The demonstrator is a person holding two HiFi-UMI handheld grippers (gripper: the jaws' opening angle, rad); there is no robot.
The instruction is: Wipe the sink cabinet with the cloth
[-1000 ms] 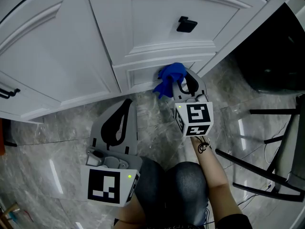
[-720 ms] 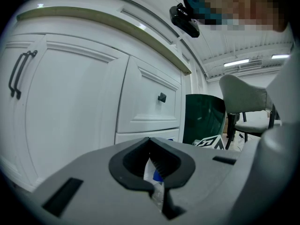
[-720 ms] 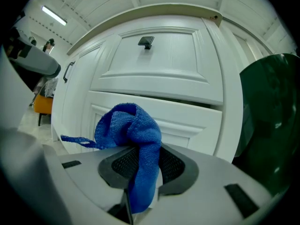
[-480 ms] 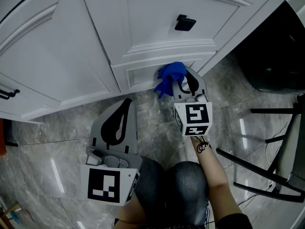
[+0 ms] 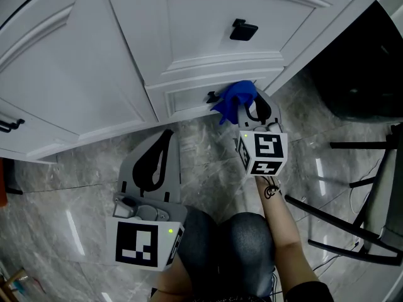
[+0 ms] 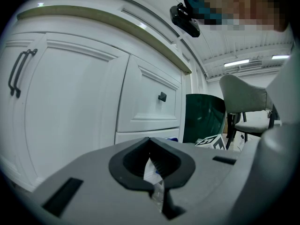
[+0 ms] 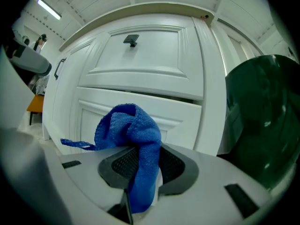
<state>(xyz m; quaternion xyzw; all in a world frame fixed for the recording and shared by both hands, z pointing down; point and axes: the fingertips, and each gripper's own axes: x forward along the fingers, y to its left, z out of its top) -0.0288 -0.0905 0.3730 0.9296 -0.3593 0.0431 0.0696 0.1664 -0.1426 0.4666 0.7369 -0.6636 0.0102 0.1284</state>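
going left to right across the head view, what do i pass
black door handle → left gripper → blue cloth → black chair frame

Head cam looks steeply down on the white cabinet (image 5: 94, 74) base and the marble floor (image 5: 63, 187). Both gripper cams sit low and face up the cabinet front, the right one much closer in. All three catch the black drawer knob (image 5: 244, 31).

A home bathroom or kitchen: white sink cabinet (image 5: 208, 36), marble floor (image 5: 75, 168).
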